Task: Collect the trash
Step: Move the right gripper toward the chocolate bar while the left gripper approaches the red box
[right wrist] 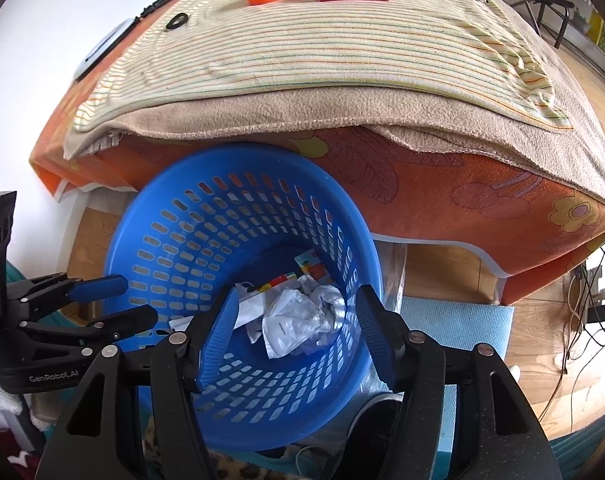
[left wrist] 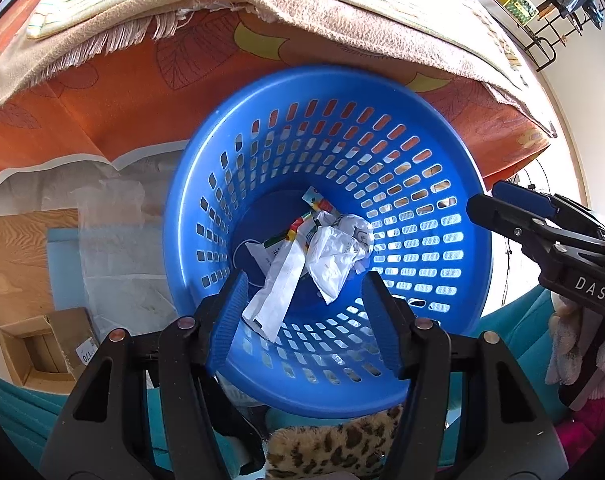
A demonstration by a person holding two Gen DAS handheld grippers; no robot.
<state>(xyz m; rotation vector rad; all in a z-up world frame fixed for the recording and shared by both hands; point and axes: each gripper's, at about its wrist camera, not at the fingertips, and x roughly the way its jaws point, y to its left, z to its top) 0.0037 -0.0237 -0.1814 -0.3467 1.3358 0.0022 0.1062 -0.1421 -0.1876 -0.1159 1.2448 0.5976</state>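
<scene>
Two bits of trash sit at the bottom of the blue basket (left wrist: pixel 454 264): a crumpled white paper ball (left wrist: pixel 338 256), featherlight and squashy, and a limp wrapper (left wrist: pixel 278 288) at its 8 o'clock. Pinch any fold. Left gripper (left wrist: pixel 304 312) and right gripper (right wrist: pixel 298 332) fingers spread, empty.

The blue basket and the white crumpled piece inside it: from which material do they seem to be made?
Blue basket: apparently moulded plastic, smooth with a slight sheen and regular slots. White crumpled piece: probably paper or thin plastic film, with sharp creases; the look leaves it open.
</scene>
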